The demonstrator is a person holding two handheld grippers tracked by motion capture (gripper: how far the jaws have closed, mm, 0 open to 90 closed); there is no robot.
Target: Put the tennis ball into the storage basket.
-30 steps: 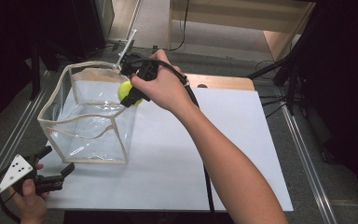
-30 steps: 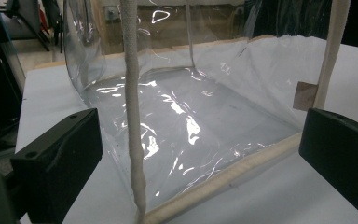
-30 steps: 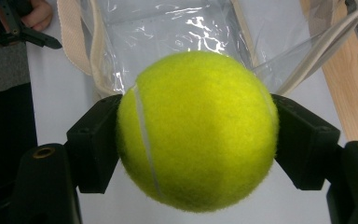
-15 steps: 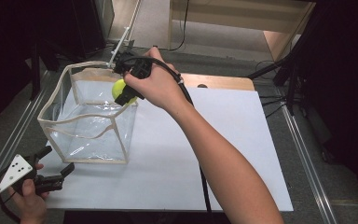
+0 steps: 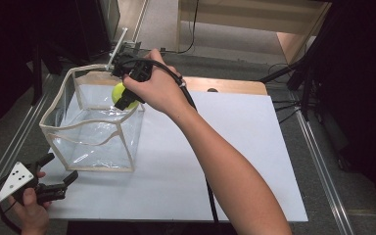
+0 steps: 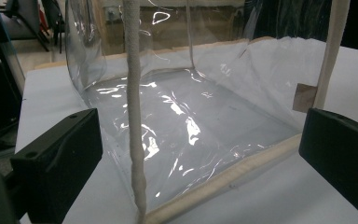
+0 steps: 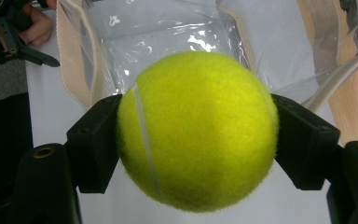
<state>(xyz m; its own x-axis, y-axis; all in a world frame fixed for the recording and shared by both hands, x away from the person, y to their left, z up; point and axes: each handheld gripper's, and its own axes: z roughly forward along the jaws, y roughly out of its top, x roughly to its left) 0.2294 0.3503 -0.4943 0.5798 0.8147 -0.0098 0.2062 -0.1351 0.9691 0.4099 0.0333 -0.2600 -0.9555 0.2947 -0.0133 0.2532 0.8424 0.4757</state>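
1. Yellow-green and fuzzy, the tennis ball (image 7: pixel 196 130) sits pinched between the two black jaws of the right gripper (image 7: pixel 196 140), one jaw on each side of it.
2. In the high view the tennis ball (image 5: pixel 121 94) and the right gripper (image 5: pixel 129 93) are up in the air at the far right corner of the clear plastic bag (image 5: pixel 90 122), right by its rim.
3. The clear plastic bag has cloth edges and stands open on the white board (image 5: pixel 235 161).
4. The left gripper (image 5: pixel 61 183) is near the bag's near left corner, low by the board's edge, not touching the bag. Its jaws are spread wide apart with nothing between them.
5. In the left gripper view, a white cloth edge (image 6: pixel 134 116) of the bag stands right in front of the jaws.
6. The right arm (image 5: pixel 225 166) reaches across the board beside the bag.
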